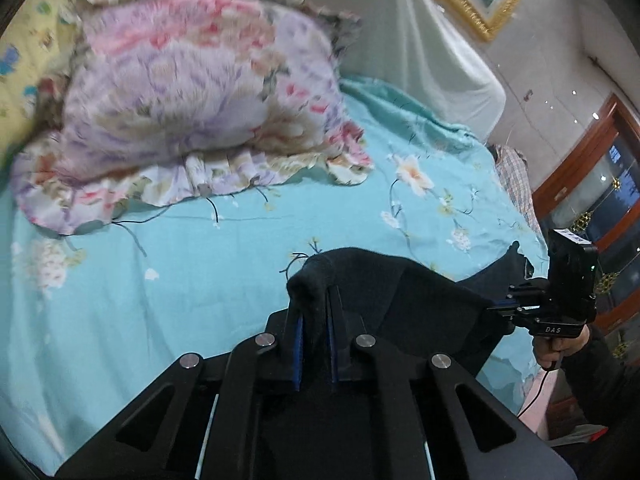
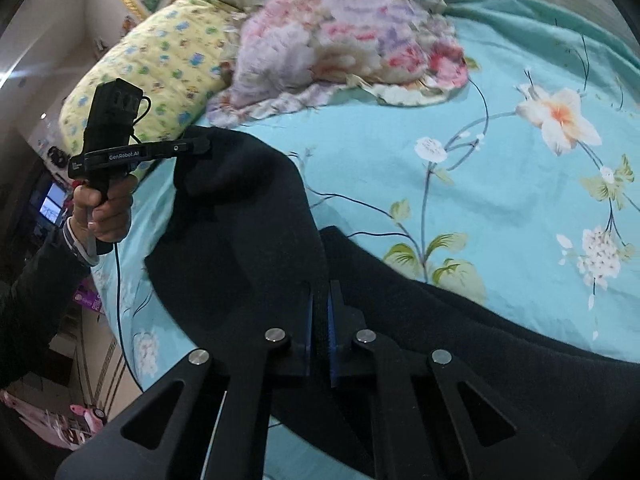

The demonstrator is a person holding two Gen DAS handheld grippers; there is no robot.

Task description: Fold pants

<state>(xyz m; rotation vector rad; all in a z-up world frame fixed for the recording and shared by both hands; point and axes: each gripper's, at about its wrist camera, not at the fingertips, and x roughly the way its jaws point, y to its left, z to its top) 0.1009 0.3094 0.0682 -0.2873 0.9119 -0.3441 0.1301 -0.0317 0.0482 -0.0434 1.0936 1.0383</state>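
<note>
I read "GenRobot.AI" on my left gripper (image 2: 200,147) and "DAS" on my right gripper (image 1: 494,306). Both sets of jaws pinch the black pants (image 2: 248,240), held up over the teal sheet (image 2: 500,200). Bare sheet runs ahead to the floral pillow (image 1: 192,92); the bed's edge drops off beside each hand.

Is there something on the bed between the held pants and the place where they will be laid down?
Nothing visible. Both grippers already clamp the pants, and the bedsheet beside them looks bare.
</note>
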